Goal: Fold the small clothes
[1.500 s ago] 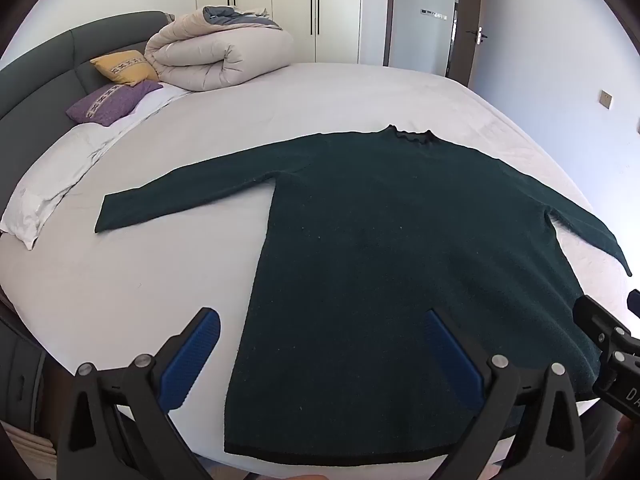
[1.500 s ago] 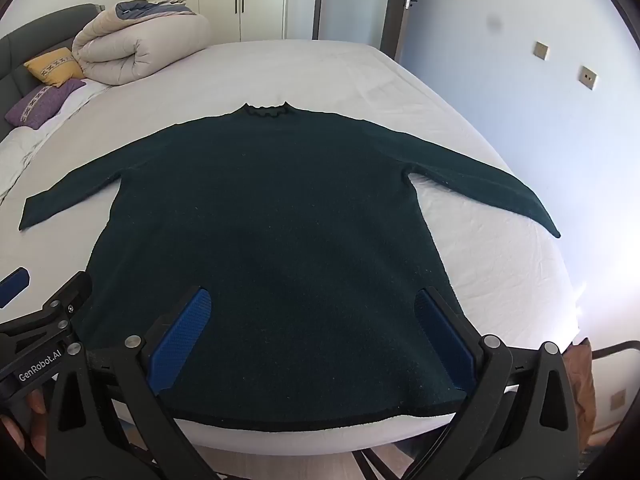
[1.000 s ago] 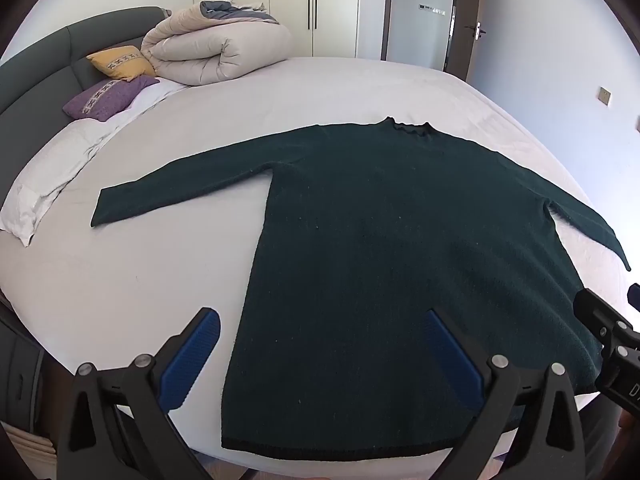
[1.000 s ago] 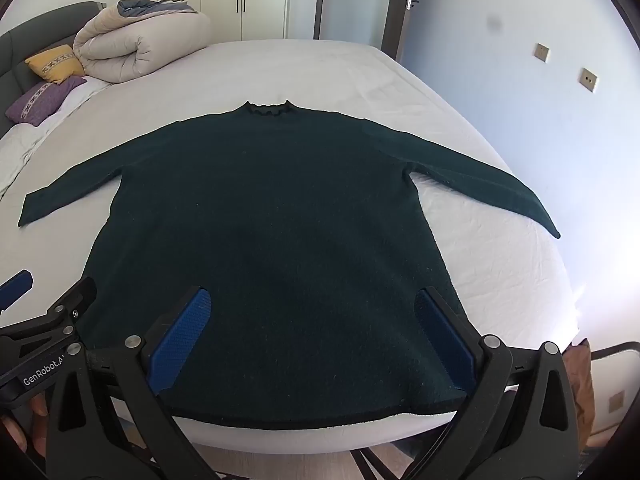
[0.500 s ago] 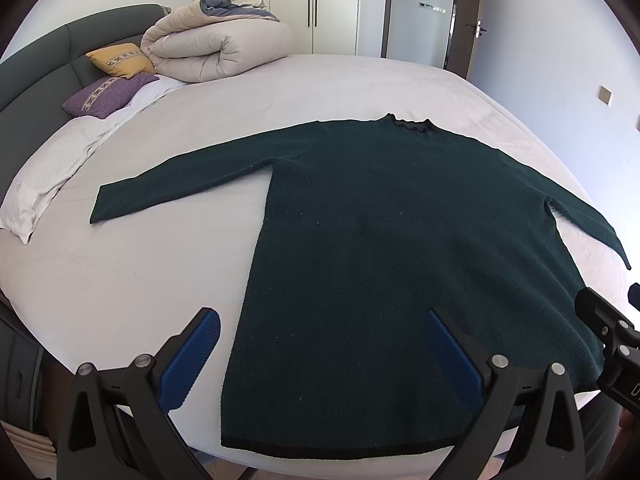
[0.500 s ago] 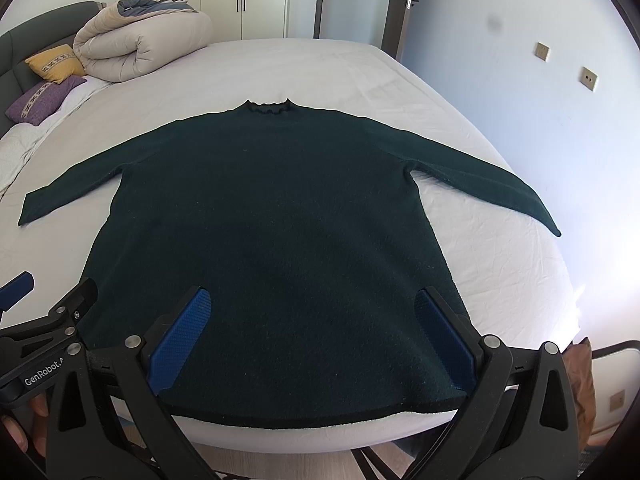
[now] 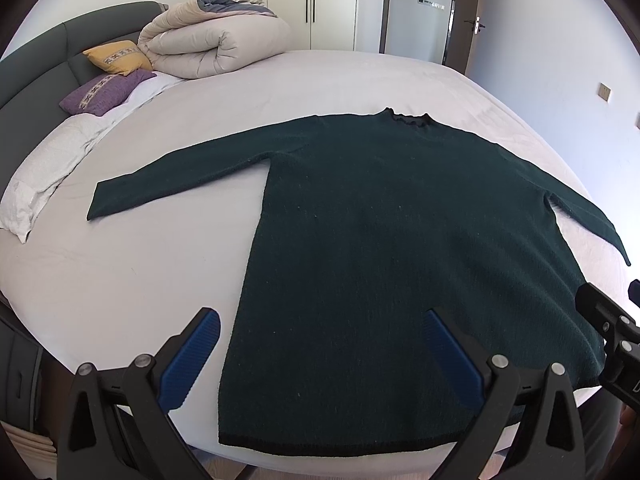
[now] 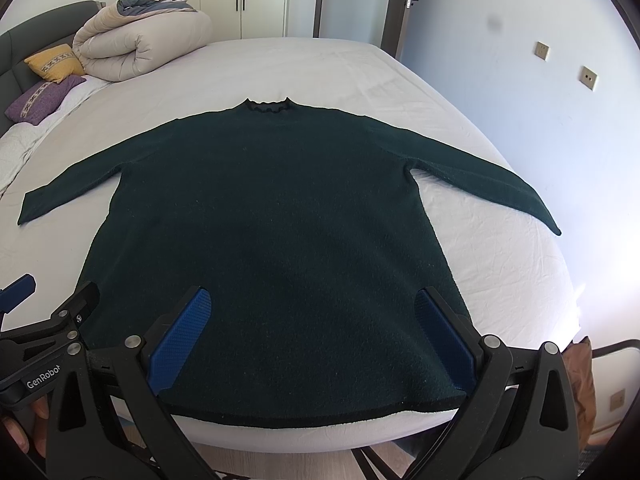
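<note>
A dark green long-sleeved sweater point(image 7: 392, 248) point(image 8: 272, 232) lies flat on the white bed point(image 7: 120, 272) point(image 8: 500, 264), collar far, black hem at the near edge, both sleeves spread out sideways. My left gripper point(image 7: 320, 320) hovers open above the hem's left corner, its blue pads wide apart and holding nothing. Over the middle of the hem my right gripper point(image 8: 312, 300) is open too, empty. The right gripper's body point(image 7: 612, 332) shows at the right edge of the left wrist view. The left gripper's body point(image 8: 44, 336) and a hand show at the lower left of the right wrist view.
A rolled beige duvet point(image 7: 216, 44) point(image 8: 140, 40), a yellow pillow point(image 7: 116, 56) and a purple pillow point(image 7: 104, 92) lie at the far left by the dark headboard point(image 7: 36, 64). Wardrobe doors and a door stand behind. The bed's near edge drops to a wooden floor point(image 8: 320, 460).
Both views have shifted only slightly; the left gripper has drifted a little, so the sweater sits a bit lower in its view. Both grippers stay open and the sweater has not moved.
</note>
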Demonstrator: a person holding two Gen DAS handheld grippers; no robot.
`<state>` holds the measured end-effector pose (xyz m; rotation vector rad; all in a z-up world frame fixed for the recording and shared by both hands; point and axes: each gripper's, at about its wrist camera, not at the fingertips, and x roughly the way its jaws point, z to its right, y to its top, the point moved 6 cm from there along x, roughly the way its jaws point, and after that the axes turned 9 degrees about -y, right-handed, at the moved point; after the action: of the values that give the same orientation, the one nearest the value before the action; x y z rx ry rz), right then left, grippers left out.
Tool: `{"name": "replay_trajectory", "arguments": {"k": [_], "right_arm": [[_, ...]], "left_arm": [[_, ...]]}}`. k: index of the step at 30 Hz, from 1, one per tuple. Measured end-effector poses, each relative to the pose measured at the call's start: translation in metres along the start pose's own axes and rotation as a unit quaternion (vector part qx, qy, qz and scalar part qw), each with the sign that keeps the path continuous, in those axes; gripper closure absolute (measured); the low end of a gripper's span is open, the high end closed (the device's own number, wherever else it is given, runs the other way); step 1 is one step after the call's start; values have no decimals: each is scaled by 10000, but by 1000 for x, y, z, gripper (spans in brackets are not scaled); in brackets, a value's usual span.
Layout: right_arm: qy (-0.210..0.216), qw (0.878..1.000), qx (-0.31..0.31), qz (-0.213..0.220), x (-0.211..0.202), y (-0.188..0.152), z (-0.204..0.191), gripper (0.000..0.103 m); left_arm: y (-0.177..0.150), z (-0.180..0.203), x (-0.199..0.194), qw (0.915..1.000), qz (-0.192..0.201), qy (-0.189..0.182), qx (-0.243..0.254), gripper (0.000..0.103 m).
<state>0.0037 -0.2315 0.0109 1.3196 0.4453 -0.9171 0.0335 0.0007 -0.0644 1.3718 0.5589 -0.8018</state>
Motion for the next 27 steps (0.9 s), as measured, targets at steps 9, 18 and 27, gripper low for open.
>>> {"name": "replay_trajectory", "arguments": {"k": [9, 18, 27], "right_arm": [[-4, 10000, -2, -8, 1, -3, 0, 0], [-4, 10000, 0, -12, 1, -4, -1, 0], [-7, 10000, -8, -20, 2, -5, -2, 0]], "left_arm": [[-5, -2, -1, 10000, -18, -12, -10, 0], [-5, -3, 0, 10000, -41, -21, -7, 0], [-5, -3, 0, 10000, -54, -19, -5, 0]]}}
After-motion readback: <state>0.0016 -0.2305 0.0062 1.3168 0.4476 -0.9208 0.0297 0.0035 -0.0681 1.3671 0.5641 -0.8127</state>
